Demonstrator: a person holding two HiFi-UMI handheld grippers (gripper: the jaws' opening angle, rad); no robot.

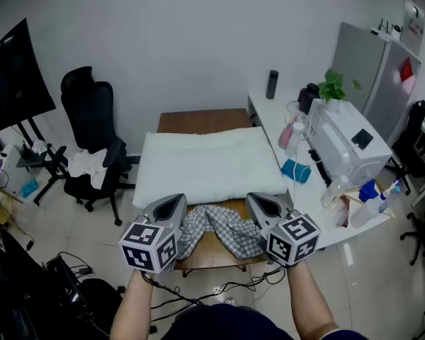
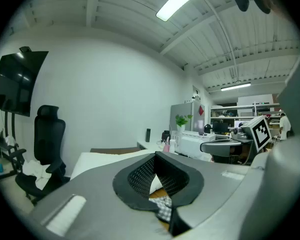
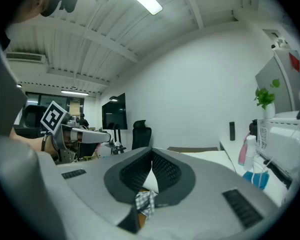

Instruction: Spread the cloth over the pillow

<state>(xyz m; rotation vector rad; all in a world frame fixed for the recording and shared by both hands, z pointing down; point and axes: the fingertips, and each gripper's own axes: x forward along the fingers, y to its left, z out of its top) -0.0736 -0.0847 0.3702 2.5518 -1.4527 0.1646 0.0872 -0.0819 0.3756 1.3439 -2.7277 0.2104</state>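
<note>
Grey-and-white checked cloth point(image 1: 219, 229) lies crumpled on the near edge of a brown wooden table point(image 1: 205, 121) in the head view. It sags between the left gripper point(image 1: 173, 202) and the right gripper point(image 1: 262, 202). Just beyond it, a plump white rectangular pillow point(image 1: 209, 163) covers most of the tabletop. A black office chair point(image 1: 92, 129) stands to the left, and a cluttered white counter point(image 1: 269, 115) runs along the right.

In the left gripper view, the left gripper point(image 2: 155, 155) has dark mesh-textured pads clenched together, with a fold of the cloth point(image 2: 163, 207) pinched low between them. The pillow point(image 2: 105, 159) lies ahead.

In the right gripper view, the right gripper point(image 3: 151, 154) is likewise clamped on a bunched corner of the cloth point(image 3: 145, 200). The pillow point(image 3: 209, 155) is beyond it, and a pink spray bottle point(image 3: 246, 151) stands to the right.
</note>
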